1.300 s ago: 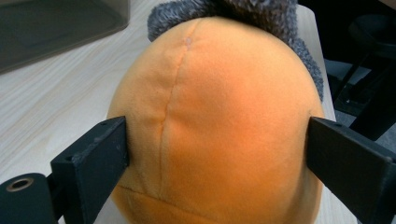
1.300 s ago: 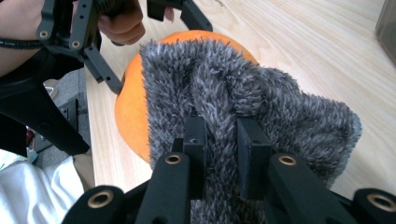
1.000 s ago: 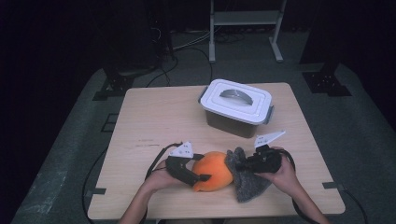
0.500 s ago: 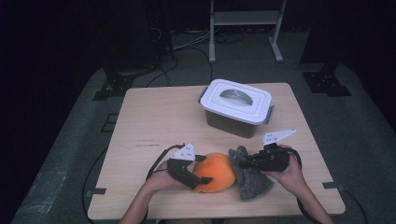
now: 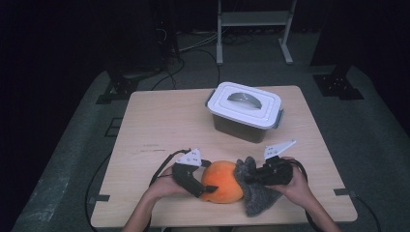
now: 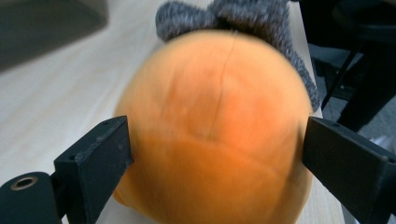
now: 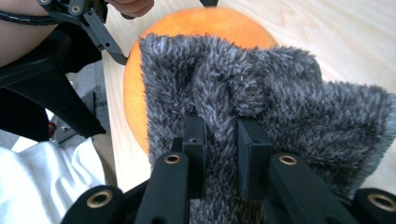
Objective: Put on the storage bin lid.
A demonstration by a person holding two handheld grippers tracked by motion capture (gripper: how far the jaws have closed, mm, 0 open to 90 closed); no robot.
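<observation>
Right gripper (image 7: 219, 140): jaws nearly closed, pinching a fold of the grey shaggy cloth (image 7: 280, 107), pile bunched up between the pads. Left gripper (image 6: 215, 154): jaws wide and just been opening; the orange plush ball (image 6: 215, 135) sits between them, its sides right at the pads, though the blur leaves it unclear whether they press or merely flank it.

In the high view the left gripper (image 5: 193, 180) and right gripper (image 5: 256, 175) meet at the near edge of the wooden table (image 5: 159, 125), ball (image 5: 221, 181) touching the cloth (image 5: 256, 195) on its right side. Cloth drapes partly over the ball's far side.

Handling judgement: both things look light and soft. The cloth is limp and will sag and trail; a pinch on a gathered fold, as now, seems the sound hold. The ball is rounded, squashy, seamed; it would likely squirm out of a shallow grip, so take it across its widest middle.

Beyond them, well apart: a lidded white-topped storage box (image 5: 245, 112), closed.
</observation>
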